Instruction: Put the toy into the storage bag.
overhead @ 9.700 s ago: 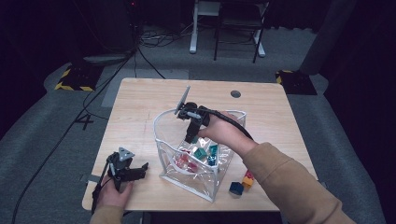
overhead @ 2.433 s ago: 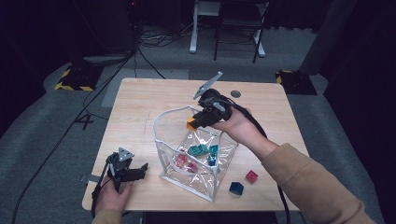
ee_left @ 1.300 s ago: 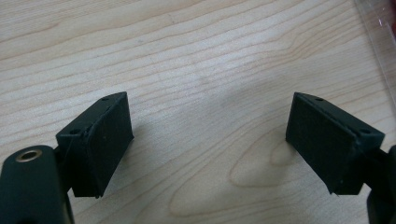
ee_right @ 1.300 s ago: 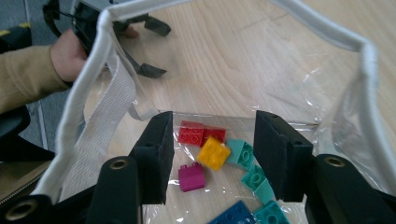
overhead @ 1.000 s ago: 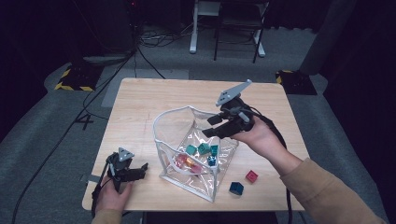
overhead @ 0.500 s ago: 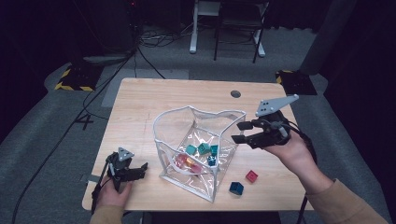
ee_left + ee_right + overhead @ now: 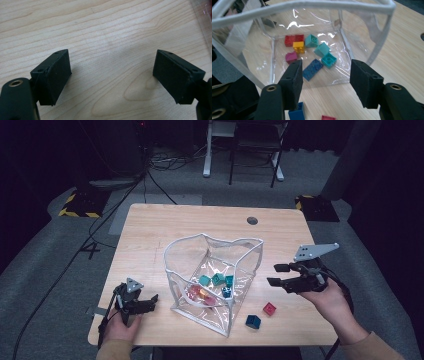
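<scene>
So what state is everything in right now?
Clear pouch: open-topped, upright, bricks inside.
Red brick: loose on the table.
Blue brick: loose on the table.
Left gripper: open, empty.
Right gripper: just been opening, nothing between the jaws.

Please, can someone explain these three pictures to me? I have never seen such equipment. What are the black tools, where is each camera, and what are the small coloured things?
A person sits at a wooden table and holds a hand tool in each hand. Each tool is a gripper with two black jaws.

The high view looks down from above. The left gripper rests near the table's front corner. The right gripper hangs beside a clear plastic bag that stands open in the middle.

The other two pictures come from cameras riding on the grippers, looking along their jaws. The left gripper view shows bare wood between open jaws. The right gripper view looks into the bag; its jaws have just been opening and hold nothing.

In the bag lie toy bricks: red, yellow, teal, blue. A red brick and a blue brick lie on the table outside.
</scene>
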Demonstrator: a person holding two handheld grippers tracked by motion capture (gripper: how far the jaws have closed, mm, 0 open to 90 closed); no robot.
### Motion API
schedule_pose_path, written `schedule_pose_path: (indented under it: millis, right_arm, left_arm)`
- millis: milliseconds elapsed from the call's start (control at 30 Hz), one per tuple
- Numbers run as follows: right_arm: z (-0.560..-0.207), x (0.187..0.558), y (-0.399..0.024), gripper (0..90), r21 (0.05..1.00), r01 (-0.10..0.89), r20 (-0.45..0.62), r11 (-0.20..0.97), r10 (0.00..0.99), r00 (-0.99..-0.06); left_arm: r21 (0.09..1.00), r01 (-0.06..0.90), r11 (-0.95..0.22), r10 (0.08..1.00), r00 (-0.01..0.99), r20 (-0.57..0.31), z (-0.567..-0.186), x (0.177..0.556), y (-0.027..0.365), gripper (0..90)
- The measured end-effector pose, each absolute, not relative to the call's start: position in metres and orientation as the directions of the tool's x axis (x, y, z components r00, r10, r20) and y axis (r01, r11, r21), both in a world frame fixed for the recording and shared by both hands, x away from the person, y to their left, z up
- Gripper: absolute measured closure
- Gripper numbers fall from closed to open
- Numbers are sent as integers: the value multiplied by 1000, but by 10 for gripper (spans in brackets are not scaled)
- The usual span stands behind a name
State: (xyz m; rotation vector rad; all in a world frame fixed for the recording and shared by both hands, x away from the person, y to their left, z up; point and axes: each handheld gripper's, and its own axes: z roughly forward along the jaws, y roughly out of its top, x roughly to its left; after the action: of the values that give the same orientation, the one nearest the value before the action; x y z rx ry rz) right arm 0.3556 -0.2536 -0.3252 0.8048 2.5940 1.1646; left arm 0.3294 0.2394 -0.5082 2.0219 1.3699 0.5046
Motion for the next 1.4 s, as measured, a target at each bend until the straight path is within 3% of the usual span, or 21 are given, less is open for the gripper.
schedule_pose_path:
  millis: [533, 1400]
  right_arm:
    - [-375, 347, -289, 399, 714, 471, 61, 518, 625, -778]
    - [-472, 339, -280, 398, 659, 525, 98, 539, 630, -771]
  left_arm:
    - [689, 678, -255, 923, 384, -36, -508, 329, 239, 151]
    - [689, 678, -256, 922, 384, -36, -508, 329, 239, 151]
